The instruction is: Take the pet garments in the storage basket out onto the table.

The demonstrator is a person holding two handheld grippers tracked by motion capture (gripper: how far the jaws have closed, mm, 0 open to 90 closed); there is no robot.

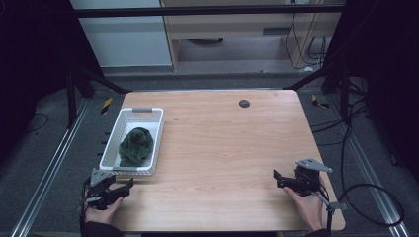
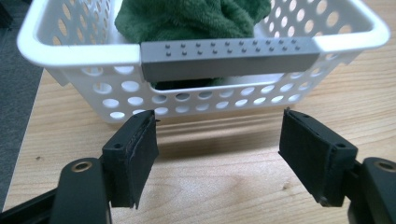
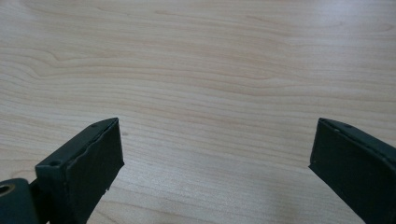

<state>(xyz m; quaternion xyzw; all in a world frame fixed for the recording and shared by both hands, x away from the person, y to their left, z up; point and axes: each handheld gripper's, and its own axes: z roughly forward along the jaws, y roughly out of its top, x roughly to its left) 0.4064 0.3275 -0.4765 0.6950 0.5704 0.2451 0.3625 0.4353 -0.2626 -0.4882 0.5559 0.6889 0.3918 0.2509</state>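
Inside the white perforated basket [image 1: 127,118] lies a crumpled dark-green towel [image 1: 136,146]; both grippers' jaws gape empty.

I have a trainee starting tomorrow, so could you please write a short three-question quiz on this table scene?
1. True or false: the green cloth lies inside the white basket.
2. Multiple choice: the left gripper is
A. shut on the basket's grey handle
B. open, just short of the basket
C. holding the cloth
3. Fill in: below the right gripper, its own view shows bare ____ tabletop.

Key:
1. True; the cloth is bunched up in the basket.
2. B; the jaws stand apart, with table showing between them and the basket's near wall.
3. Wooden; the right gripper is open and holds nothing.
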